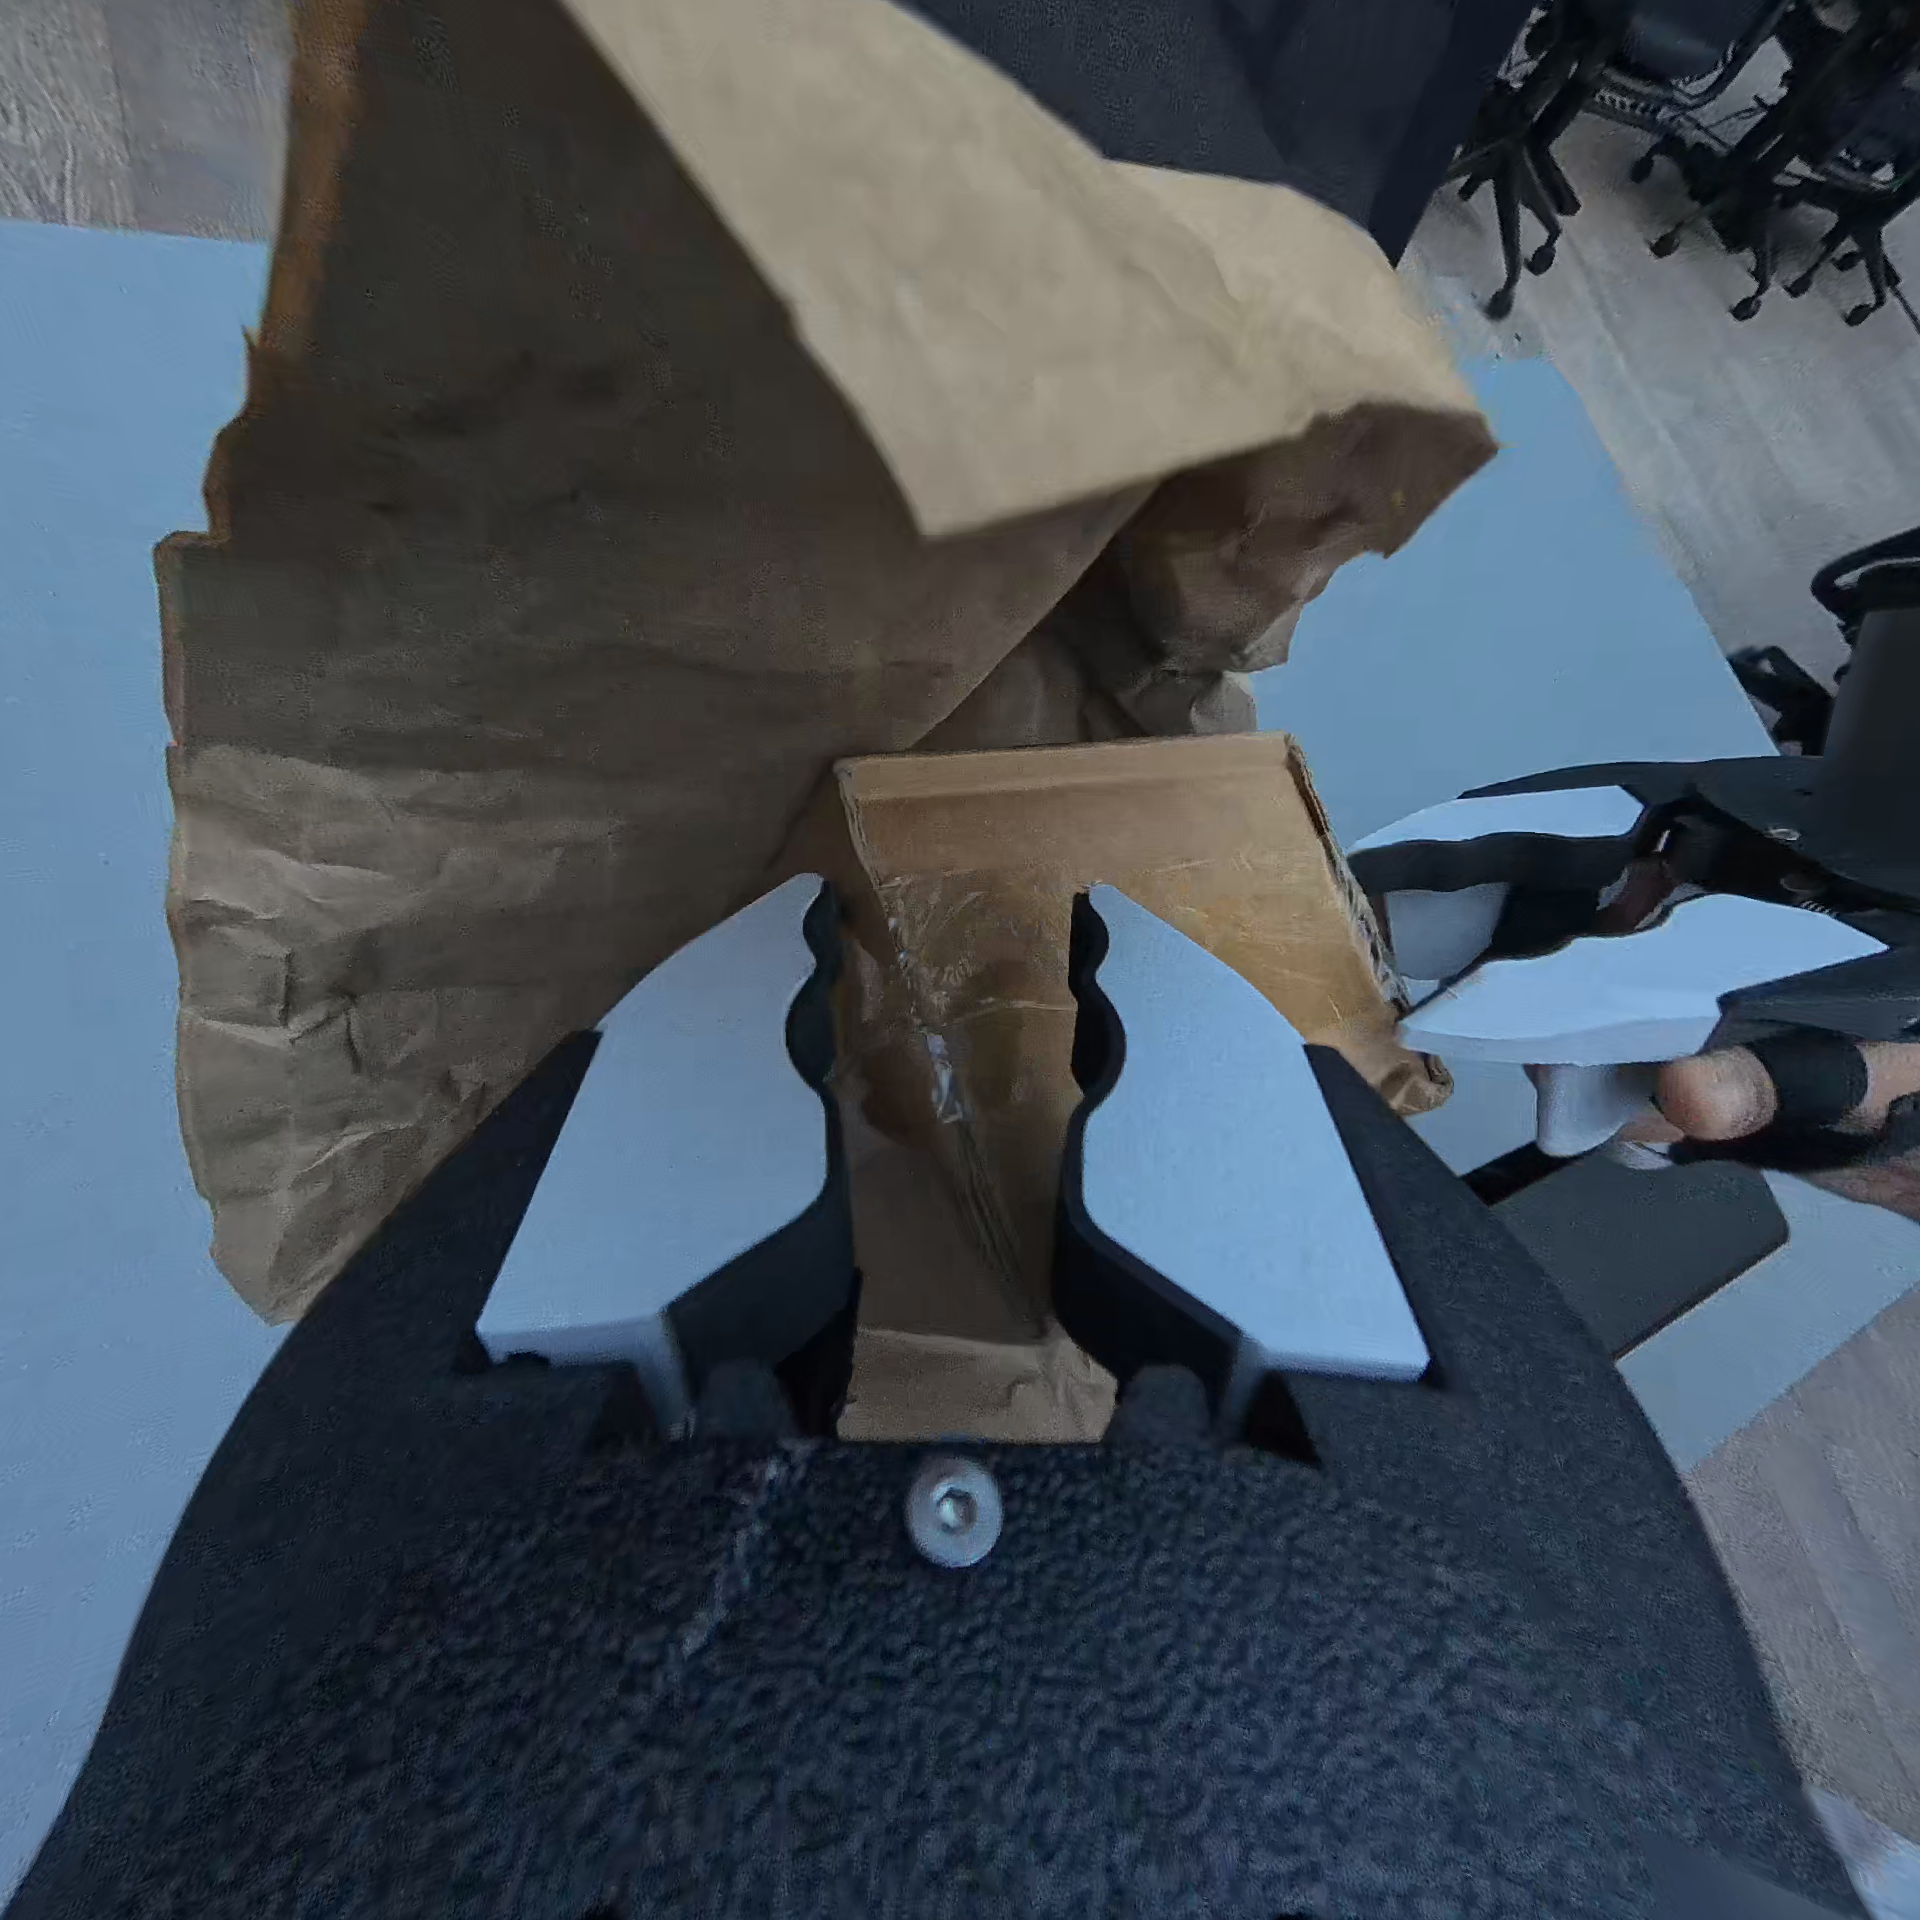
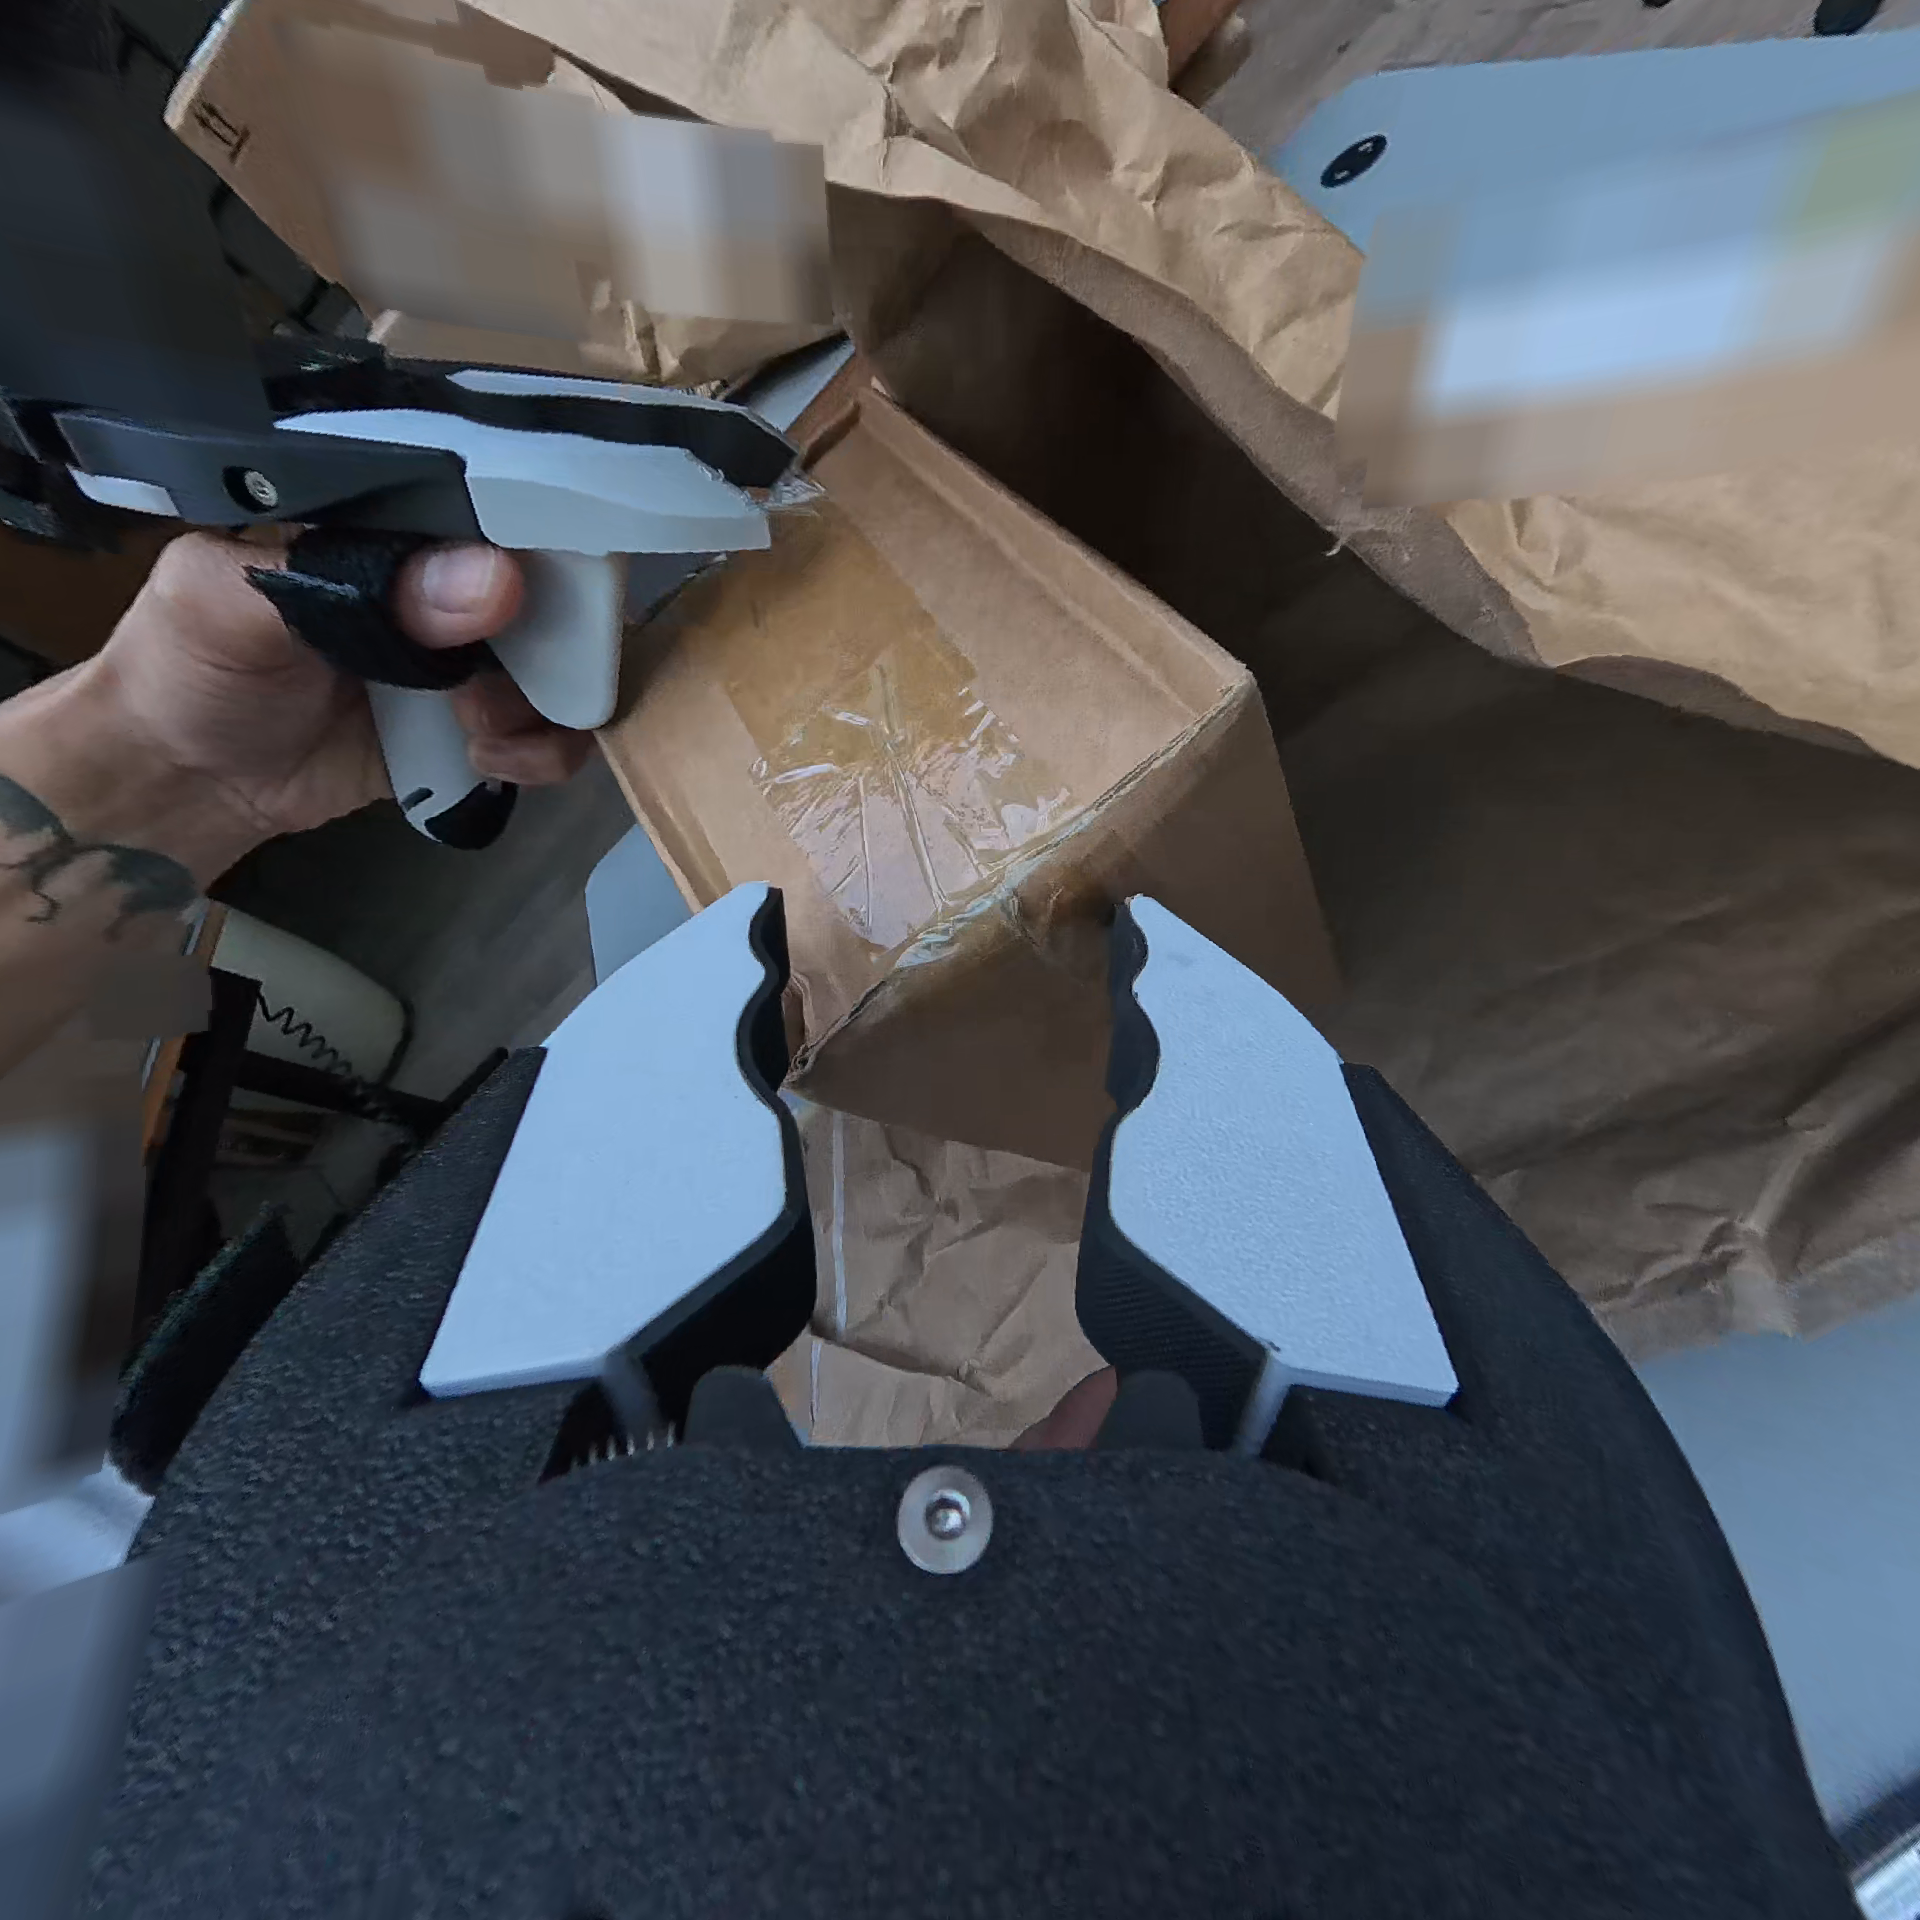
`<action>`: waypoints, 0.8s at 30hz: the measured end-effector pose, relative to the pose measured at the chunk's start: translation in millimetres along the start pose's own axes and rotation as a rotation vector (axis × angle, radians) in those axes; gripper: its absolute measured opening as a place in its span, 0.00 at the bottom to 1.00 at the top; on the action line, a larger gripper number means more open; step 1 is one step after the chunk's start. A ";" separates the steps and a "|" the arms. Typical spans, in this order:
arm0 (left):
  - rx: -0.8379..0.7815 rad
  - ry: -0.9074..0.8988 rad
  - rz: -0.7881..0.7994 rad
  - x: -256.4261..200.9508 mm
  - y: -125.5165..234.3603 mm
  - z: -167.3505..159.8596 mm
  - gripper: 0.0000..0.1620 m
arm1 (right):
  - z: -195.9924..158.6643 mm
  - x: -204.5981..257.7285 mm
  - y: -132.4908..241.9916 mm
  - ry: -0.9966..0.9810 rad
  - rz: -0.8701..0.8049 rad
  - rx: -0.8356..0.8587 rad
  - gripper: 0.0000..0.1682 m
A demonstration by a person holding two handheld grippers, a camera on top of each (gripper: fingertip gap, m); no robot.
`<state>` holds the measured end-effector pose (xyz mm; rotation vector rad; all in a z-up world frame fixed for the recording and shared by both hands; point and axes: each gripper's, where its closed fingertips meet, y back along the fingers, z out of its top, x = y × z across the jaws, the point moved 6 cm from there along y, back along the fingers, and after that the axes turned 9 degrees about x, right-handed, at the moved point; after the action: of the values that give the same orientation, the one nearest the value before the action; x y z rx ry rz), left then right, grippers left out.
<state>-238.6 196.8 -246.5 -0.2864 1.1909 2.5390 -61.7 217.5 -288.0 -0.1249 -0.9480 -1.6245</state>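
A small brown cardboard box with clear tape on it is held up in front of a crumpled brown paper bag. My left gripper has the box between its fingers, reaching deep into it. A thin gap shows at the left pad, so it is open. My right gripper is shut on the near end of the box, with both pads against it. It also shows in the left wrist view at the box's right end. The left gripper sits at the box's far end.
The paper bag fills the space behind and right of the box. A pale table lies below. Another cardboard box is at the upper left. Black office chairs stand on the floor beyond. A person's hand holds the left gripper.
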 end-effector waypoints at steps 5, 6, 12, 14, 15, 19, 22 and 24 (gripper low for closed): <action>-0.171 -0.054 -0.119 14.9 46.9 -4.0 0.31 | 19.3 5.3 2.9 0.128 0.089 -0.078 0.39; -0.158 -0.093 -0.122 20.7 57.0 -10.3 0.34 | 19.5 3.2 8.7 0.185 0.073 -0.085 0.39; -0.062 -0.386 -0.185 86.8 53.3 -55.7 0.23 | -8.8 -33.3 8.7 0.515 -0.102 0.065 0.36; 0.006 -0.451 -0.233 105.8 23.4 -66.1 0.23 | -14.2 -40.5 -8.2 0.545 -0.098 0.097 0.36; 0.032 -0.490 -0.249 112.4 9.2 -69.0 0.21 | -14.2 -41.6 -16.2 0.555 -0.083 0.098 0.35; 0.065 -0.630 -0.399 104.2 -26.8 -69.7 0.17 | -11.0 -34.0 -42.4 0.603 0.010 0.121 0.35; 0.074 -0.740 -0.423 100.1 -29.5 -65.0 0.01 | -7.4 -29.6 -47.3 0.619 0.024 0.138 0.34; 0.068 -0.843 -0.370 100.2 -30.9 -63.7 0.00 | -4.9 -26.8 -48.6 0.622 -0.006 0.145 0.33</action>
<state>-317.4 186.3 -339.9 0.4958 0.7806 1.9417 -93.6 234.1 -330.6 0.4604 -0.5742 -1.4593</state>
